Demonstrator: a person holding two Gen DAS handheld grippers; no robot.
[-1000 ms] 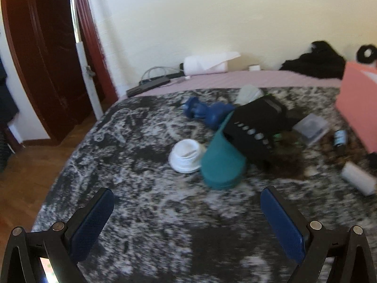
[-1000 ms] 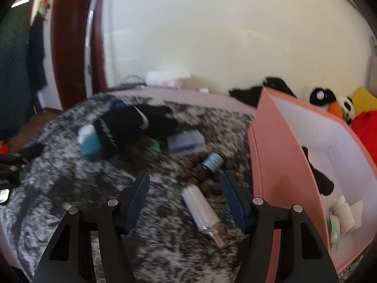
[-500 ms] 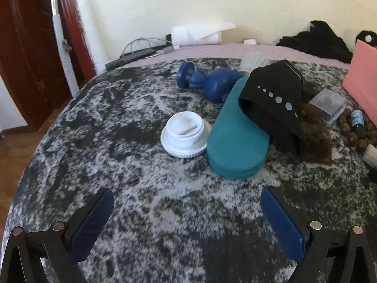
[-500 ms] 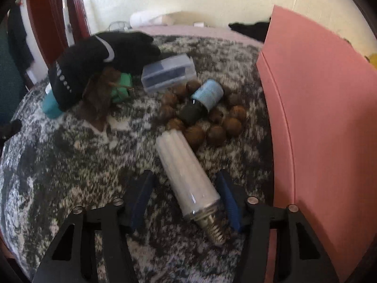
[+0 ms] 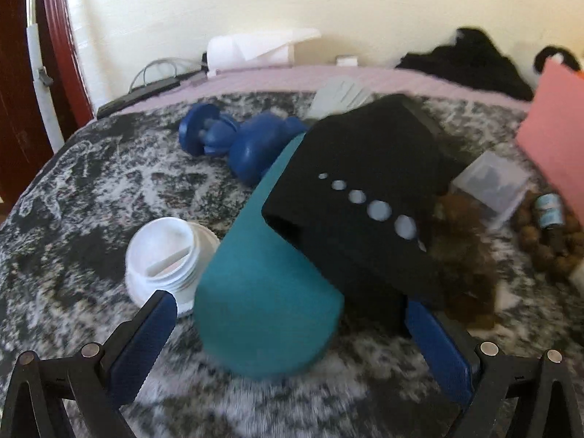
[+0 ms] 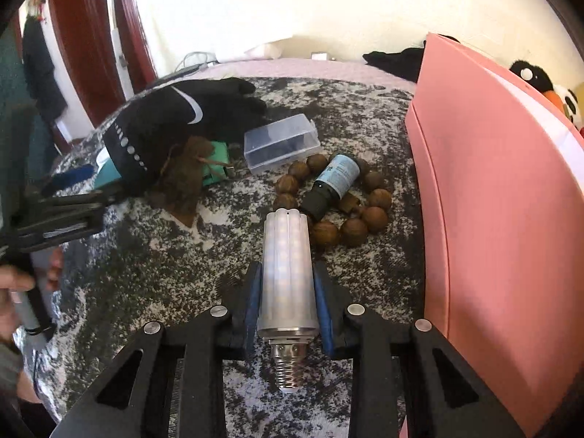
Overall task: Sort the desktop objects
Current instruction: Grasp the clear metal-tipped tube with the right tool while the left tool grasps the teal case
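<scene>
My right gripper [image 6: 287,277] is shut on a white LED corn bulb [image 6: 286,266], its screw base toward the camera, on the mottled grey tabletop. My left gripper [image 5: 288,323] is open, its blue pads on either side of a teal case [image 5: 262,284] with a black glove [image 5: 365,197] lying over it. The glove also shows in the right wrist view [image 6: 175,124]. A pink box [image 6: 503,197] stands upright just right of the bulb.
A white jar lid [image 5: 166,255] and a blue dumbbell-shaped object [image 5: 237,142] lie left of the teal case. A clear plastic case [image 6: 281,142], a small blue-labelled bottle [image 6: 334,182], a wooden bead bracelet [image 6: 365,215] and a brown tassel [image 6: 182,179] lie beyond the bulb.
My right gripper has closed its fingers onto the bulb, which now lies straight along them. My left gripper has moved forward until its open fingers flank the teal case.
</scene>
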